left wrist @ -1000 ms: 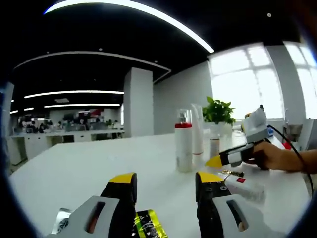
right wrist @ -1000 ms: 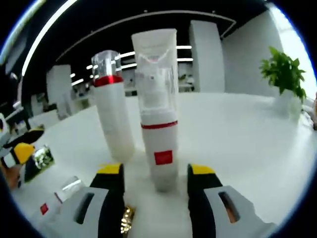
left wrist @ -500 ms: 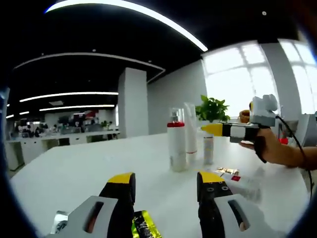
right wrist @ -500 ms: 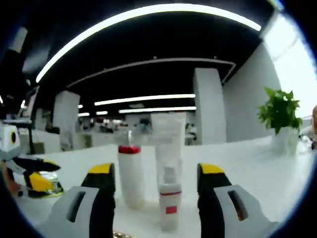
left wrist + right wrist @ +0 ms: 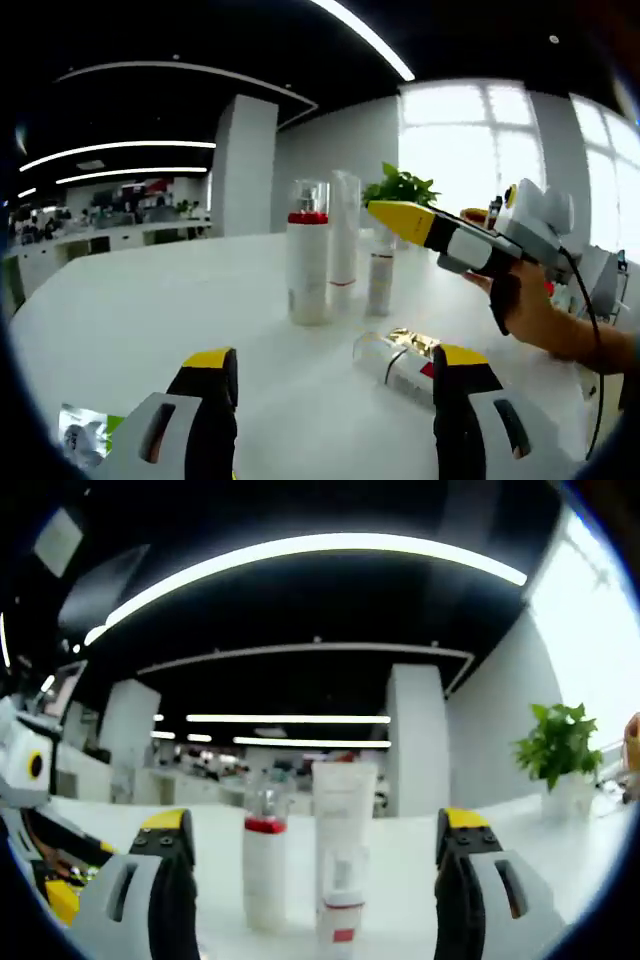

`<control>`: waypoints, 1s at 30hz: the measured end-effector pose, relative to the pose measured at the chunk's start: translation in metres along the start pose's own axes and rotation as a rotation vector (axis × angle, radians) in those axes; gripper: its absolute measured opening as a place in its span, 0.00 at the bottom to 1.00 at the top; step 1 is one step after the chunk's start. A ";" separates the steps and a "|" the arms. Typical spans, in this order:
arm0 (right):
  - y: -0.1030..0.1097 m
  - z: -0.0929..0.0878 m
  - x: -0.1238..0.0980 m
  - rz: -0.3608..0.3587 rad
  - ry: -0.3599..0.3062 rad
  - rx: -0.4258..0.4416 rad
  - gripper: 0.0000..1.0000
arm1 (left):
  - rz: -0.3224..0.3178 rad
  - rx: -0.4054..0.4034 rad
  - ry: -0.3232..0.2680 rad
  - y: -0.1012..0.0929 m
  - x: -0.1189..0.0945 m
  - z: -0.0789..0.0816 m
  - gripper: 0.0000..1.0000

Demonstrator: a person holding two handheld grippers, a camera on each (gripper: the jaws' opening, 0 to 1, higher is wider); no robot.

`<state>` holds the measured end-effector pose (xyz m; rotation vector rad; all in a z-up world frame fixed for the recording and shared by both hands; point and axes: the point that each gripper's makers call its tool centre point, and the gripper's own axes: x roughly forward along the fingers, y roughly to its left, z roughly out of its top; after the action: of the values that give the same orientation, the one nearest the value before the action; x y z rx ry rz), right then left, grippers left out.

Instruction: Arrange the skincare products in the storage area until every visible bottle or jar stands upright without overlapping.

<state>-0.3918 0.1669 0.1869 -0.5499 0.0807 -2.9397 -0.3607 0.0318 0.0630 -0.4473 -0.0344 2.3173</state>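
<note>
- Left gripper [image 5: 330, 370]: jaws are spread wide, nothing held.
- Right gripper [image 5: 315, 835]: jaws are spread, empty.
- Red-capped bottle [image 5: 307, 255], tube [image 5: 344, 243] and small bottle [image 5: 380, 282] are stood upright, close together, at 12 o'clock on the table [image 5: 130, 330].
- One bottle [image 5: 398, 360] is seen lying flat at 2 o'clock.

small bottle [image 5: 341, 918] base cut off, foil packet [image 5: 85, 437] blurred

On the white tabletop [image 5: 130, 330] a red-collared bottle [image 5: 307, 252], a tall tube [image 5: 344, 240] and a small bottle [image 5: 380, 282] stand upright together. A clear bottle [image 5: 396, 361] lies on its side near the left claw [image 5: 335, 375], whose jaws are spread. The right claw [image 5: 400, 218] hangs above, held by a hand [image 5: 525, 310].
</note>
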 end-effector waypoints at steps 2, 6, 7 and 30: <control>-0.003 0.006 -0.002 -0.009 -0.025 -0.003 1.00 | -0.030 -0.043 0.073 -0.010 0.006 -0.001 0.82; -0.007 0.013 -0.003 -0.023 -0.043 -0.024 0.98 | -0.062 -0.091 0.227 -0.026 0.016 -0.005 0.84; -0.007 0.014 -0.003 -0.020 -0.047 -0.024 0.97 | -0.060 -0.075 0.249 -0.028 0.018 -0.004 0.85; -0.024 0.080 -0.053 -0.034 -0.187 -0.091 0.80 | 0.000 0.025 0.724 -0.054 0.043 -0.034 0.52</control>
<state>-0.3175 0.1967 0.2442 -0.8448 0.1861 -2.9116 -0.3404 0.0967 0.0261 -1.2377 0.3430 2.0264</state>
